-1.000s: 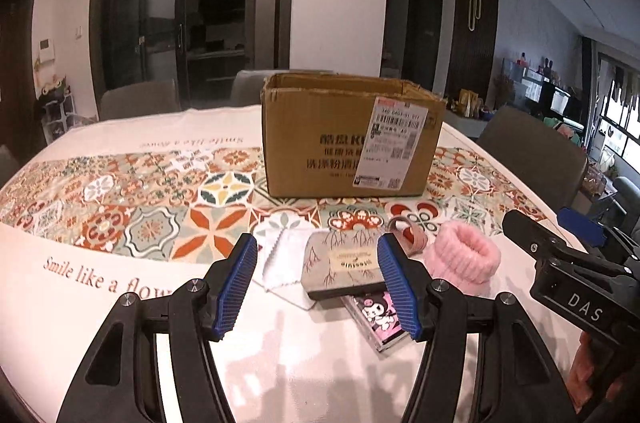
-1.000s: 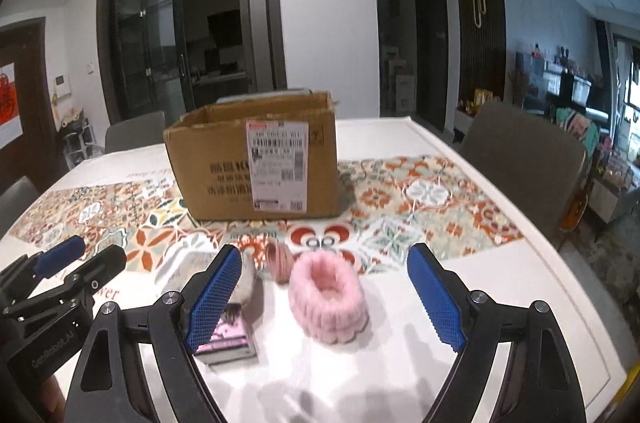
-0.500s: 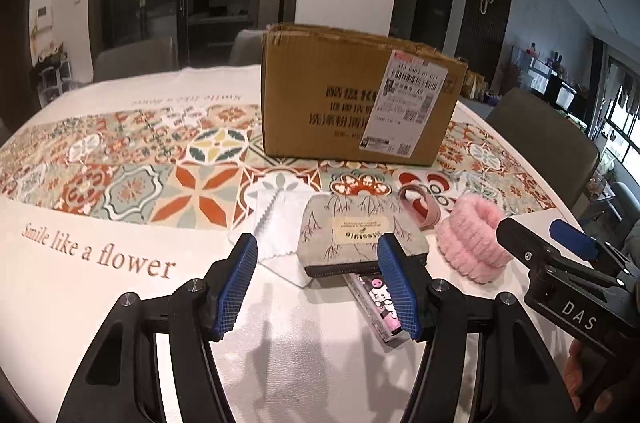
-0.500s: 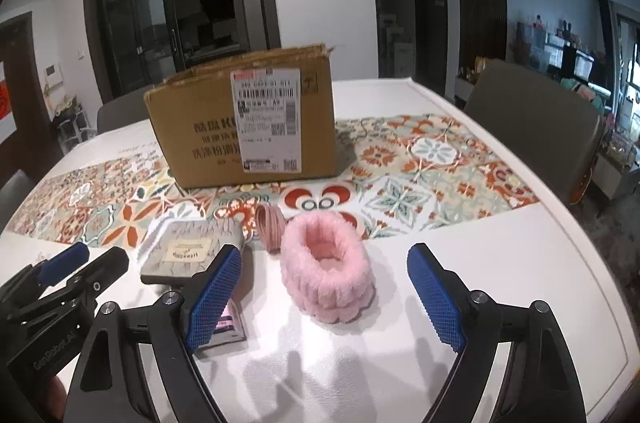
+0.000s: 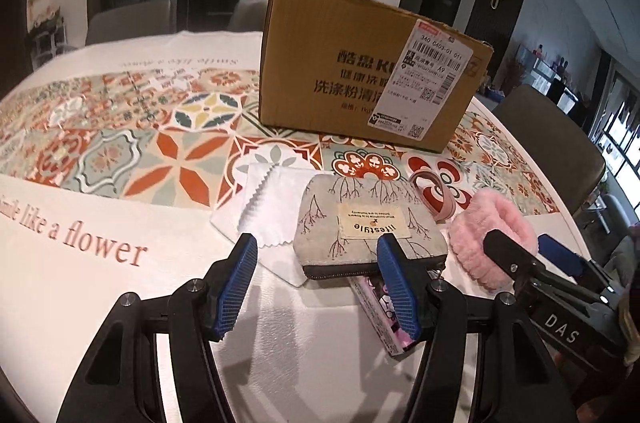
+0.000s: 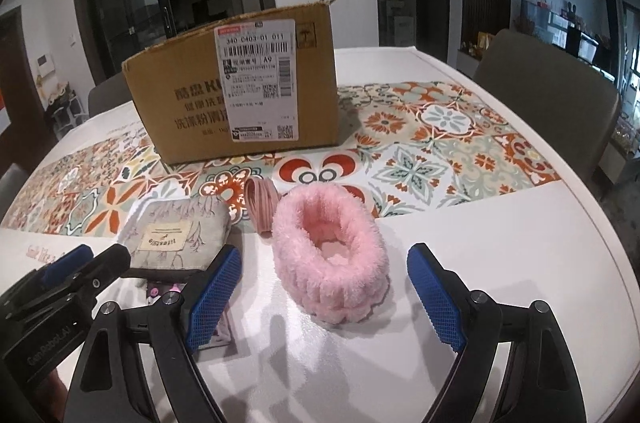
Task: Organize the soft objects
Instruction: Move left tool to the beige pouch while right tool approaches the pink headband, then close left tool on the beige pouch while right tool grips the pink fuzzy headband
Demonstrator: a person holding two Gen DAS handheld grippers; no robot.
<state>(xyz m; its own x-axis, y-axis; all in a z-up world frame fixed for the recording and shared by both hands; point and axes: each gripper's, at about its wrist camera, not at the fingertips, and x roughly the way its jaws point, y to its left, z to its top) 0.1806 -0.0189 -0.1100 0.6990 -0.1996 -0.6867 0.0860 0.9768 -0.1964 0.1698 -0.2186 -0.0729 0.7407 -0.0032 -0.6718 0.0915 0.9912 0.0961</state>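
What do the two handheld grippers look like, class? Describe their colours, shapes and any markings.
Both are black plastic frames with triangular cut-outs and silver screws. Each finger ends in a blue, grid-textured pad. The left gripper carries white "GenRobot.AI" lettering, seen from the right camera; the right gripper reads "DAS", seen from the left camera. No cables or sleeves show.

Both the left gripper (image 5: 318, 287) and right gripper (image 6: 324, 299) tilt downward, jaws apart, holding nothing.

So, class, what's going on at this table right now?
A person holds two grippers above soft items on a patterned tablecloth. The left gripper, open, points at a floral pouch beside a white cloth. The right gripper, open, is lined up with a fluffy pink headband. Nothing is gripped yet; the cardboard box stands behind.
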